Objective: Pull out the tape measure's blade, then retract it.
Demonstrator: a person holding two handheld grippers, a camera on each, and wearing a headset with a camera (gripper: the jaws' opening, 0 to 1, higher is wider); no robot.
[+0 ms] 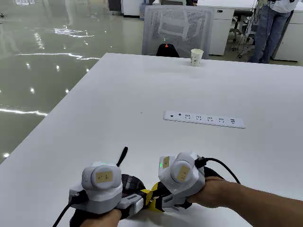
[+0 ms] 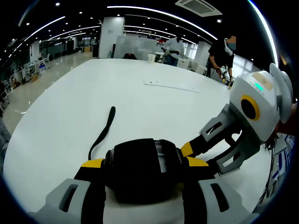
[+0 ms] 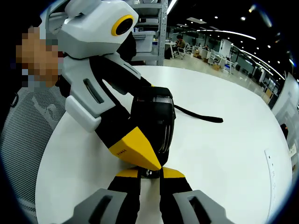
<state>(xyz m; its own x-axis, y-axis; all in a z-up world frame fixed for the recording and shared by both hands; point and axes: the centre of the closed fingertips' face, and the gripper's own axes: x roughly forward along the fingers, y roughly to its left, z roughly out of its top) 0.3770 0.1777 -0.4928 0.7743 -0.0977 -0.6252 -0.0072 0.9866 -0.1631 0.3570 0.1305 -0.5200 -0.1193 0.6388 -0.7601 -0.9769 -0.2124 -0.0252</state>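
— Where was the tape [image 2: 140, 177]?

— On the white table [image 1: 142, 94], near its front edge, gripped by the left gripper [image 2: 145, 164]. Its fingers were spread wide round the black case, one on each side.

— And the right gripper [image 3: 150, 174]?

— It faced the left one with its fingers narrow, pinching the small blade tip [image 3: 149, 173] just beside the case.

— The strap [image 2: 100, 133]?

— It lay flat on the table, trailing away from the case. A power strip [image 1: 203, 118] lay farther back, and a cup [image 1: 196, 56] stood by the far edge.

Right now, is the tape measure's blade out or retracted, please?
Retracted, apparently: the right gripper pinches right at the tape measure held in the left gripper, no blade showing.
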